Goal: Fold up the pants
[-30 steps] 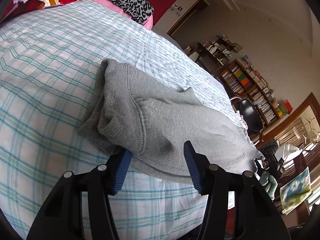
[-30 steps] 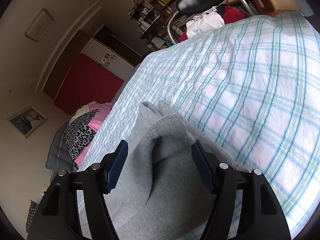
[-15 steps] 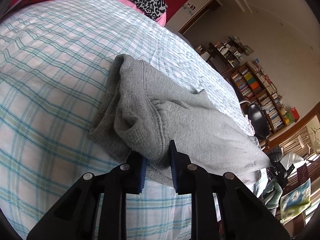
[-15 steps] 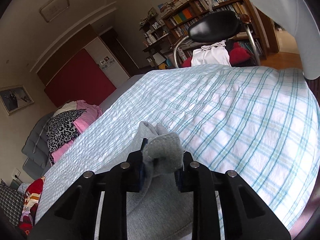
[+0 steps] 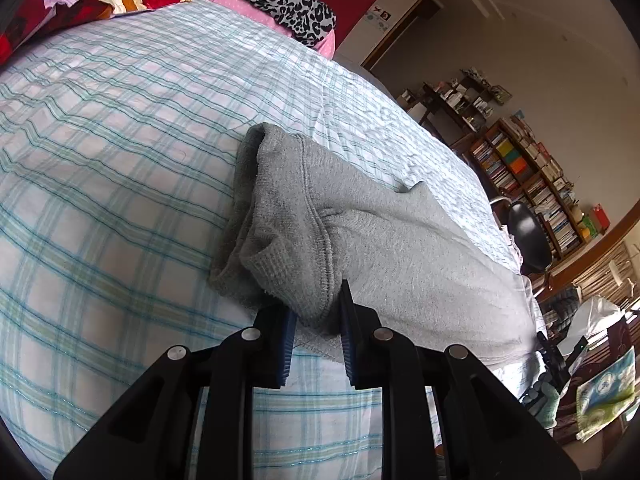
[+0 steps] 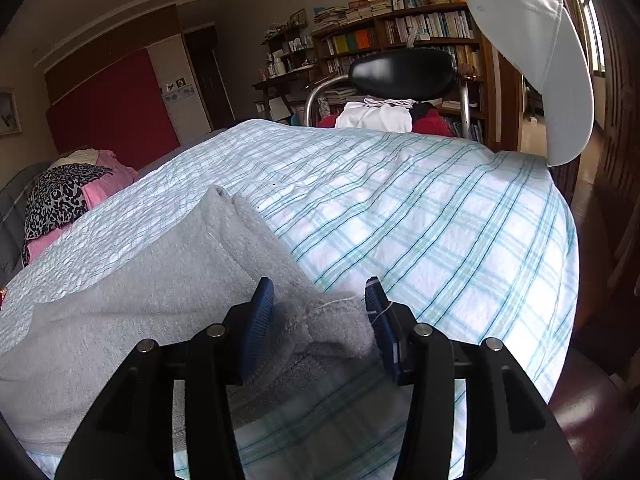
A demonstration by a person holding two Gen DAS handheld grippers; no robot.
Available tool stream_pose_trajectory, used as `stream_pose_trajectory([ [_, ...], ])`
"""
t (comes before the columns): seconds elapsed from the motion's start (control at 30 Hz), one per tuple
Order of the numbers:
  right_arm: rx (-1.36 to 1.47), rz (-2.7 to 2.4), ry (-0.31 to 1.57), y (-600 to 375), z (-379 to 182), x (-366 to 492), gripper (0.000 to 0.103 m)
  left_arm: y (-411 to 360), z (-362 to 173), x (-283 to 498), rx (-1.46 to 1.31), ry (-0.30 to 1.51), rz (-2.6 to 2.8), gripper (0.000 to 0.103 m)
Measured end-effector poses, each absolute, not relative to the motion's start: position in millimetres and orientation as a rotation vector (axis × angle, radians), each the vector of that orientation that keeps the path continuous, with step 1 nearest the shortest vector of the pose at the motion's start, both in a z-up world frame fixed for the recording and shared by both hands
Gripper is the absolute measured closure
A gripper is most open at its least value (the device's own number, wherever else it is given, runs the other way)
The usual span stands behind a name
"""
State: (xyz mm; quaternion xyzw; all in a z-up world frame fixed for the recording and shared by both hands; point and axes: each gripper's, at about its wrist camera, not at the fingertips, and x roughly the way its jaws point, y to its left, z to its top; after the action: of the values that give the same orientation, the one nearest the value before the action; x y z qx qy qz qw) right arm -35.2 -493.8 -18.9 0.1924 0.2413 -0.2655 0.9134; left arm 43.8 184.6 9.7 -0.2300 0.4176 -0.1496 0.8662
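On the checked bed, the grey pants run lengthwise from the left tongs, clamped on the ribbed waistband, rightward to the right tongs, whose jaws have just been opening, bunched leg end lying loose between them.

left hand-held gripper clamped, right hand-held gripper reopening

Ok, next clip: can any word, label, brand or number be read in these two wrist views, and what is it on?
None can be read.
Book spines on the bookshelf: print too small.
Stickers on the white door panel: small pictures, any text blurred.
Printed cloth at the left view's lower right: pattern only, no legible words.
Grey pants: no label showing.
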Motion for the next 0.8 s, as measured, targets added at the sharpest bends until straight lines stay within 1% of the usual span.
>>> stream_pose_trajectory([
  [0.13, 0.312, -0.636, 0.434, -483, -7, -51, 0.051, 176, 11, 40, -0.414, 0.875, -0.286, 0.083],
  [0.23, 0.266, -0.598, 0.389, -465, 3, -57, 0.050, 172, 18, 37, -0.391, 0.863, -0.281, 0.083],
  [0.3, 0.229, -0.539, 0.372, -444, 8, -55, 0.048, 172, 23, 36, -0.397, 0.855, -0.285, 0.083],
  [0.37, 0.181, -0.471, 0.357, -420, 13, -51, 0.044, 173, 28, 34, -0.401, 0.843, -0.290, 0.083],
  [0.4, 0.167, -0.417, 0.358, -408, 15, -48, 0.043, 174, 30, 33, -0.406, 0.837, -0.294, 0.083],
  [0.57, 0.134, -0.064, 0.477, -349, 5, -21, 0.042, 176, 37, 32, -0.410, 0.819, -0.299, 0.083],
  [0.67, 0.093, 0.016, 0.569, -325, -12, -5, 0.042, 176, 34, 33, -0.402, 0.828, -0.295, 0.083],
  [0.77, 0.028, 0.038, 0.714, -311, -36, 8, 0.042, 181, 24, 31, -0.413, 0.855, -0.291, 0.083],
  [0.8, -0.008, 0.030, 0.721, -306, -41, 6, 0.042, 183, 20, 30, -0.415, 0.866, -0.289, 0.083],
])
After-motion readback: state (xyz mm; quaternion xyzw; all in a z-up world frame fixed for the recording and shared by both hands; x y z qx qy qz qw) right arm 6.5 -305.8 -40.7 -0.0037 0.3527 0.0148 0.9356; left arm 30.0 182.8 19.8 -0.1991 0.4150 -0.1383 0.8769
